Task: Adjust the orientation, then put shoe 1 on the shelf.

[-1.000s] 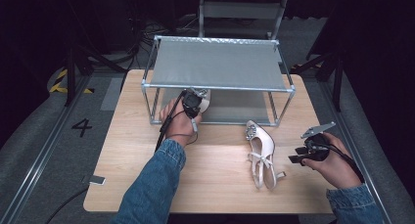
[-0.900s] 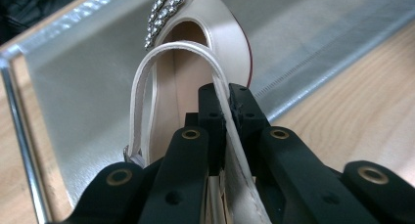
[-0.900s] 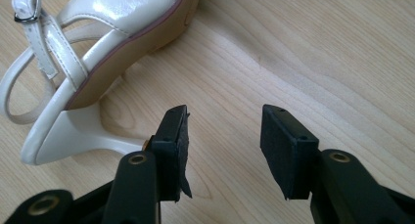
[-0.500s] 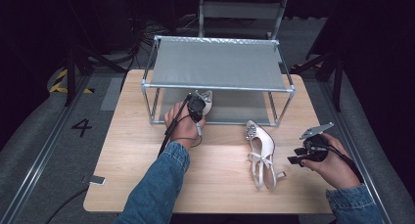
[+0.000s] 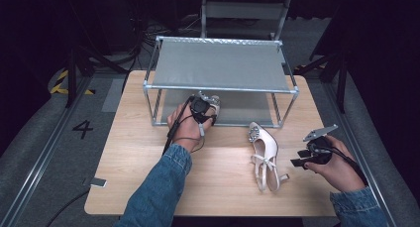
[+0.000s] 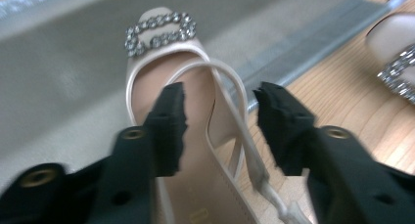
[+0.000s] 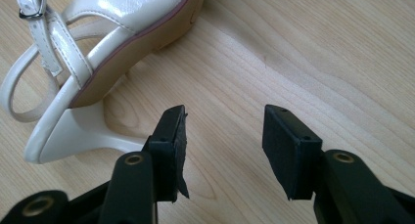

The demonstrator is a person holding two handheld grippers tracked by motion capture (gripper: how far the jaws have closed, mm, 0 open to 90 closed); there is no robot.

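**Left gripper released over shoe at rack's lower shelf; second shoe lies beside idle right gripper**

The wooden table (image 5: 124,177) carries a metal rack (image 5: 220,63) at its far half; the rack's lower shelf (image 6: 58,82) sits directly ahead of the left gripper (image 5: 202,108); the first shoe (image 6: 166,87), cream with a jewelled buckle, rests toe-forward on that shelf, its heel end reaching back under the tool; the left jaws have just been opening and now stand apart, one above the insole, the other outside the shoe's edge, with the slingback strap (image 6: 235,116) passing through the gap; neither pad presses on the shoe.

The second shoe (image 5: 265,155) lies on the table between the two hands, toe towards the rack, just left of the right gripper (image 5: 302,160); in the right gripper view its heel (image 7: 83,131) is immediately ahead-left of the left jaw, on its side; the right jaws stand apart over bare wood, holding nothing.
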